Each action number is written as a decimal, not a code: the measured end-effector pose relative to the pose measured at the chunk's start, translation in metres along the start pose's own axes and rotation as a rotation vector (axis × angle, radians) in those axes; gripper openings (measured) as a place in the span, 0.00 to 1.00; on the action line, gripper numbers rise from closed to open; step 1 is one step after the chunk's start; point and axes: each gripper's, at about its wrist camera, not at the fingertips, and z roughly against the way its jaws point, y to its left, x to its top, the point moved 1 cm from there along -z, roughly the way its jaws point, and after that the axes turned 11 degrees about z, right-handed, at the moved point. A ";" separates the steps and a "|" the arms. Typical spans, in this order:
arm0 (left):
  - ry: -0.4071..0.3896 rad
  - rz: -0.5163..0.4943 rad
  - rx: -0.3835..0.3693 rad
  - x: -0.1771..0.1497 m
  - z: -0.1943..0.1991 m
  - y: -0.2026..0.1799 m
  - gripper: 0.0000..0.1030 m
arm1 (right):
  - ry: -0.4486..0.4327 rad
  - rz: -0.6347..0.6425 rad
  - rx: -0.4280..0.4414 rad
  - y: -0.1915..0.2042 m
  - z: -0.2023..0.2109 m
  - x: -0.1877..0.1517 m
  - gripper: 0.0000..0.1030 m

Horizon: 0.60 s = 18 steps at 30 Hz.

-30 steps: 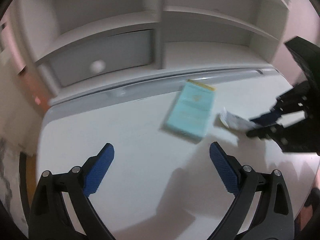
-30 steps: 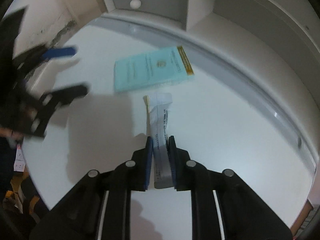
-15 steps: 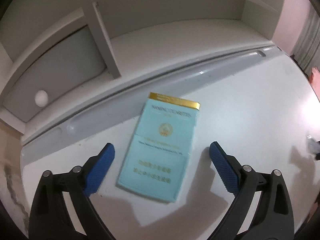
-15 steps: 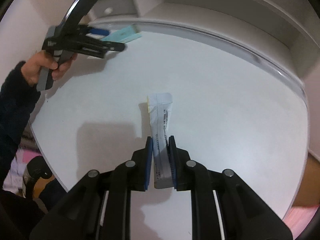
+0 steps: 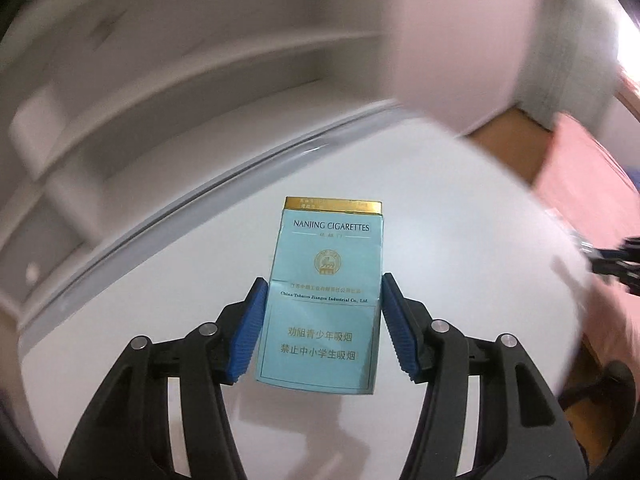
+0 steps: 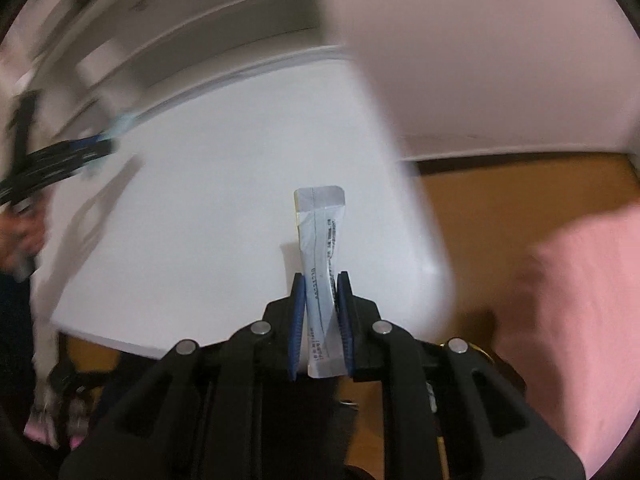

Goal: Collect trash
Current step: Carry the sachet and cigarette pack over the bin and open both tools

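A light blue cigarette pack with a gold top band stands sharp between the blue pads of my left gripper. The jaws are closing and both pads touch the pack's long sides, above the white table. My right gripper is shut on a crumpled white sachet that sticks out forward, over the table's corner. In the right wrist view my left gripper is a blur at the far left. The right gripper is blurred at the edge of the left wrist view.
A white shelf unit rises behind the table along a grey rail. Past the table's right edge are a wooden floor and pink bedding. A white wall fills the back. A hand holds the left gripper.
My left gripper swung over the cigarette pack and its jaws came in onto the pack's sides. My right gripper carried the sachet across the table to its corner, rolling as it went.
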 end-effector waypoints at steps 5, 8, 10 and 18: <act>-0.049 -0.155 -0.162 -0.016 0.008 -0.144 0.54 | -0.050 -0.229 -0.098 -0.068 0.033 -0.076 0.16; -0.056 -0.262 -0.264 -0.035 0.007 -0.224 0.54 | -0.041 -0.362 -0.176 -0.108 0.041 -0.125 0.16; -0.035 -0.313 -0.330 -0.052 -0.002 -0.273 0.54 | -0.032 -0.454 -0.200 -0.135 0.042 -0.157 0.16; 0.080 -0.406 -0.417 -0.124 -0.078 -0.394 0.54 | 0.056 -0.694 -0.281 -0.196 0.014 -0.246 0.16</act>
